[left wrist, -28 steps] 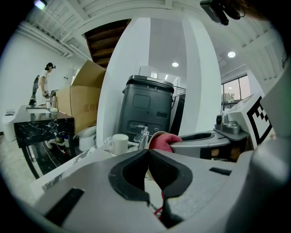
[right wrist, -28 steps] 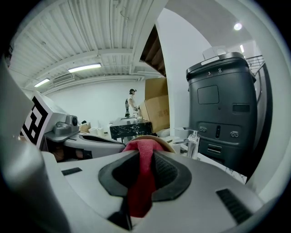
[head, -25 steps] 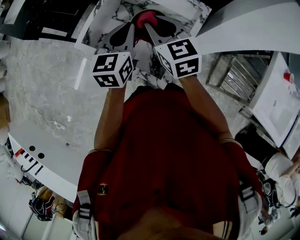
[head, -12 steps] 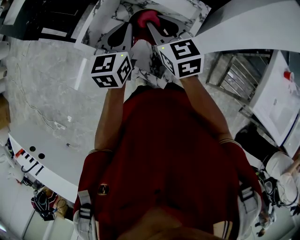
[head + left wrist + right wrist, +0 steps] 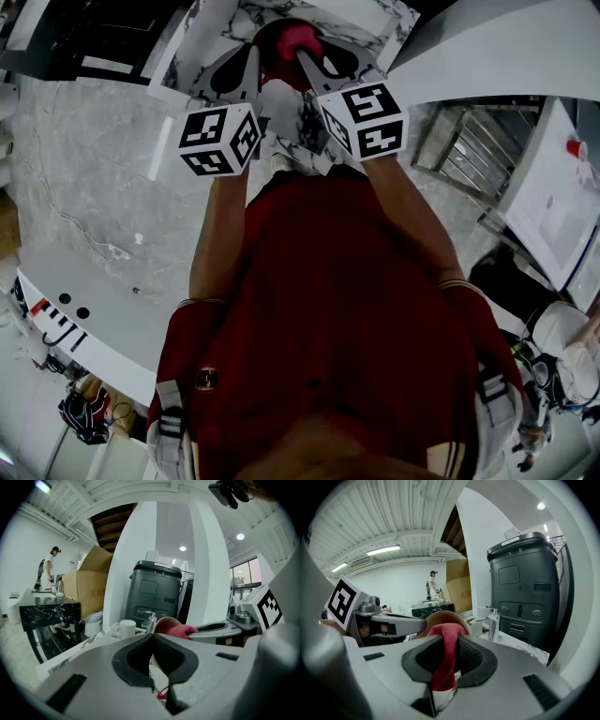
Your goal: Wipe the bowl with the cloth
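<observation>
Compared with the head views from the last second, little shifts. My two marker cubes sit slightly wider apart, the left one nudges toward the left edge, and the pink lump of the cloth (image 5: 296,39) near the top centre drops a touch. I read this as one short wiping stroke, not a regrip. Left gripper (image 5: 152,638): jaws closed down narrow on the rim of the tan bowl (image 5: 162,620), which it holds tipped up above the marble counter (image 5: 375,23). The bowl's opening faces the other tool. Right gripper (image 5: 447,641): jaws pinched on the red cloth (image 5: 445,656). One fold runs down between the pads and the bunched end pokes forward, touching the bowl (image 5: 439,617) just beyond. The left gripper view shows that same cloth end (image 5: 182,631) lying in the bowl's mouth, right jaw behind it. Both grips look the same as in the earlier pictures, nothing slips. My call: wiping is under way, mid-task, and the cloth is in contact with the inside. I can't tell how much of the surface is covered, because the grippers hide most of the bowl in the head view. A white mug (image 5: 125,629) stands farther back on the counter, clear of the action.
</observation>
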The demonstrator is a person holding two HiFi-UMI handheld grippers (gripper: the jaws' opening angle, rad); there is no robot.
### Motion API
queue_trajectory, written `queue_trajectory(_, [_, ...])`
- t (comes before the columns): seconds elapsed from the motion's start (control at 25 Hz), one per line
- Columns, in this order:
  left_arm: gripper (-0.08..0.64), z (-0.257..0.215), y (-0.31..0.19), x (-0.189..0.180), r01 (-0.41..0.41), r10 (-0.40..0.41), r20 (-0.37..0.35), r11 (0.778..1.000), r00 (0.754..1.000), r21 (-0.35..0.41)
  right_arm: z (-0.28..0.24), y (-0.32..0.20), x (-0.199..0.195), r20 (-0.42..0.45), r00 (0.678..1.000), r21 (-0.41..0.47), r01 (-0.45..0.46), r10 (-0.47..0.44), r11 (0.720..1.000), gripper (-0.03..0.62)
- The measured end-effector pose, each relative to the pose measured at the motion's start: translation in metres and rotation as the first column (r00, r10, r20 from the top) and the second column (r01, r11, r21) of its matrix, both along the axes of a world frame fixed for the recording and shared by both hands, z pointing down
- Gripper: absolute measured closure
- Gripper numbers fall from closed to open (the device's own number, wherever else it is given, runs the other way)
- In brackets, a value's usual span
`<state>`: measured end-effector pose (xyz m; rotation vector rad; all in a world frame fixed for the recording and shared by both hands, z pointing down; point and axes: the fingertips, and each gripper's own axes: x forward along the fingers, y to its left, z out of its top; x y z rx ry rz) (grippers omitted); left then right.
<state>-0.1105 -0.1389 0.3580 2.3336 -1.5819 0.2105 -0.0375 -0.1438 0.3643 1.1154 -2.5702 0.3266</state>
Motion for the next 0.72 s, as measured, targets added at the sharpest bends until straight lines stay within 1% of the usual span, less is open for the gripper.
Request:
queue_trajectory(0.44, [0.548,0.002,0.005,0.005,-0.003,0.003,-0.005,1.0,1.0,0.001,0.011,0.015,-0.001,0.056,0.998,-0.079,0.017,-0.012,0.997,0.526])
queue_trajectory(0.72, [0.548,0.0,0.005,0.011,-0.014,0.014,-0.004,1.0,1.0,0.006,0.011,0.02,-0.01,0.078,0.996,-0.095,0.045,-0.037,0.994,0.526])
